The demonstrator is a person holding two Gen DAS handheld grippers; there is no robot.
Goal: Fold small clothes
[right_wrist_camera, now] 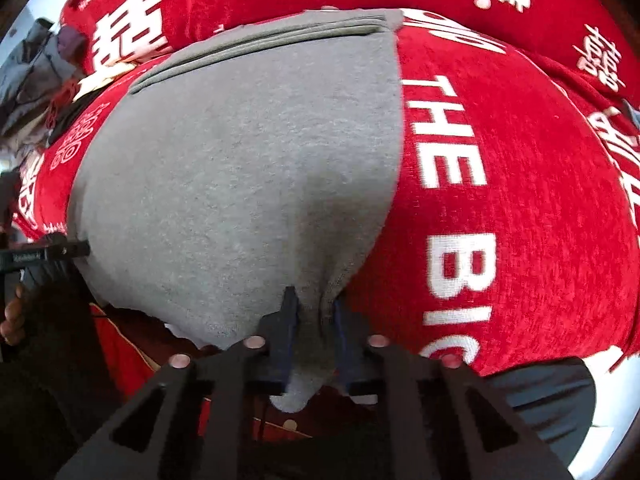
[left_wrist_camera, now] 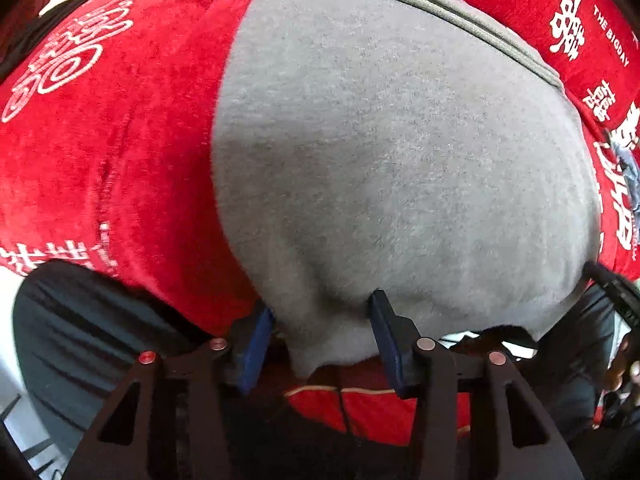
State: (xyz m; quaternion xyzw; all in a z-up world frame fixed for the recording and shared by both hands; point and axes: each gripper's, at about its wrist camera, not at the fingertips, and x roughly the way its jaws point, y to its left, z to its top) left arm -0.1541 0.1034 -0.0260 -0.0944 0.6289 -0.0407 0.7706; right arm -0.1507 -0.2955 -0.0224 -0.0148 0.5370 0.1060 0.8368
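Observation:
A small grey fleece garment (left_wrist_camera: 400,160) lies spread on a red printed cloth, its ribbed hem (left_wrist_camera: 432,4) at the far side. My left gripper (left_wrist_camera: 320,316) has its blue pads on either side of the garment's near left corner, with a wide gap between the jaws. My right gripper (right_wrist_camera: 312,312) is shut on the near right corner of the same garment (right_wrist_camera: 240,184), which bunches between the pads. The right gripper's tip shows at the right edge of the left wrist view (left_wrist_camera: 612,284). The left gripper's tip shows at the left edge of the right wrist view (right_wrist_camera: 60,250).
The red cloth (right_wrist_camera: 520,200) with white lettering covers the whole surface under the garment. Dark clothing (left_wrist_camera: 92,340) hangs below the near edge of the cloth. A pile of other fabric (right_wrist_camera: 36,64) lies at the far left.

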